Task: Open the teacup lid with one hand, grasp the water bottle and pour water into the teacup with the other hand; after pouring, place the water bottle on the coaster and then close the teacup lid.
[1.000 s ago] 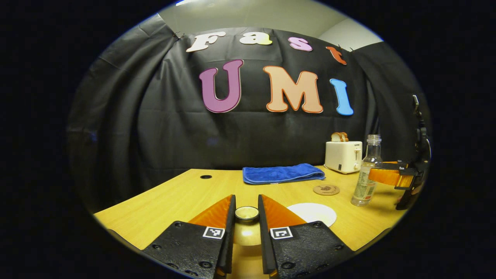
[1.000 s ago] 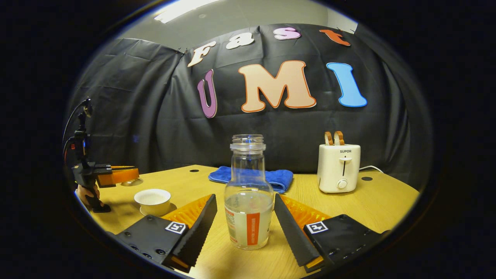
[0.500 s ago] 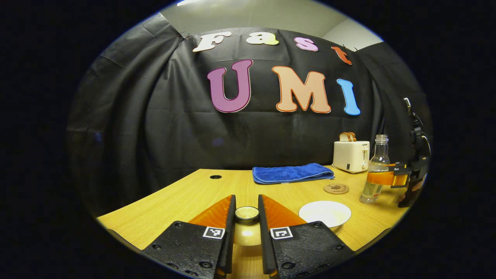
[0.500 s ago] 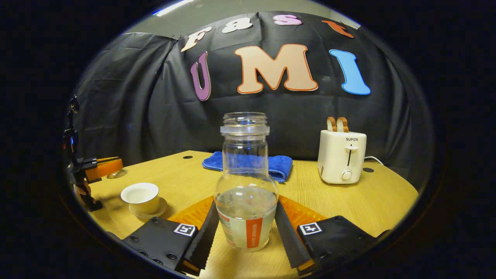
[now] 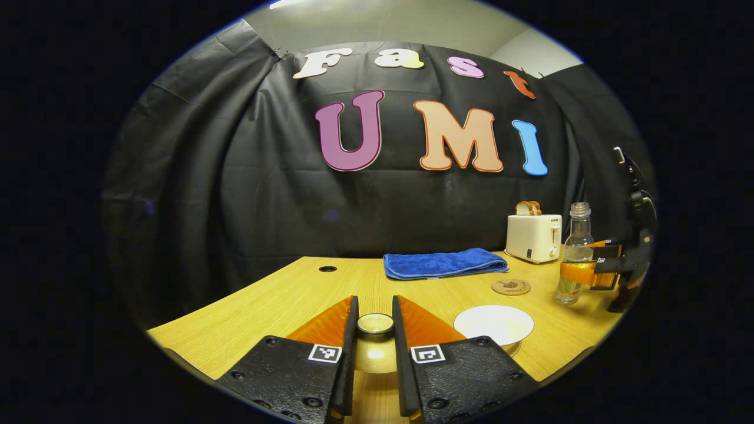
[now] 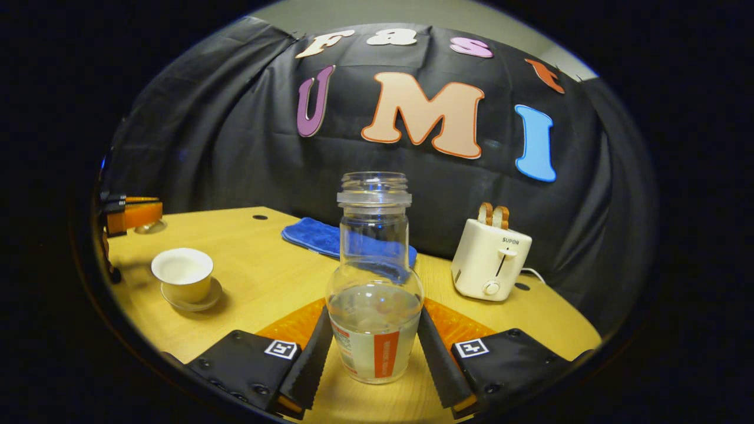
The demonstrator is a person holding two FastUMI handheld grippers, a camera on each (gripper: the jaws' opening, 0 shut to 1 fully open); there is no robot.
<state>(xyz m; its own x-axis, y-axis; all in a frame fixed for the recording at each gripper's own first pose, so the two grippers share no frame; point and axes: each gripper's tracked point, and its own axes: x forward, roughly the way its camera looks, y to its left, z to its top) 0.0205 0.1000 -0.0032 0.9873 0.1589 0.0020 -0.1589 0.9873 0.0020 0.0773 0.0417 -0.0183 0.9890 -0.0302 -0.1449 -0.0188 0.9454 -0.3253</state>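
I have the lid (image 5: 375, 325) pinched by its knob in my left claw (image 5: 375, 347), the two fingers drawn narrow on either side of it, and I hold it off above the table (image 5: 283, 294), to the left of the open teacup (image 5: 493, 323). My right claw (image 6: 372, 353) is closed on the water bottle (image 6: 374, 282), both fingers pressed against the lower, wider part where the label sits. The bottle is upright, uncapped, with water filling roughly its lower part; from the right gripper view I cannot tell whether its base rests on the table or is a little clear of it. The teacup (image 6: 182, 274) stands on its saucer toward the left and farther off from the bottle, its mouth open and pale inside. In the left gripper view the coaster (image 5: 511, 287) lies between the cup and the bottle (image 5: 574, 259), nearer the blue towel (image 5: 443, 263), with the toaster (image 5: 533, 237) behind it.

I judge the lid step done and the grasp on the bottle made, so pouring is in hand. Next I need to carry the bottle left over the cup, bring its mouth above the rim and tip it slowly, keeping the lid well aside
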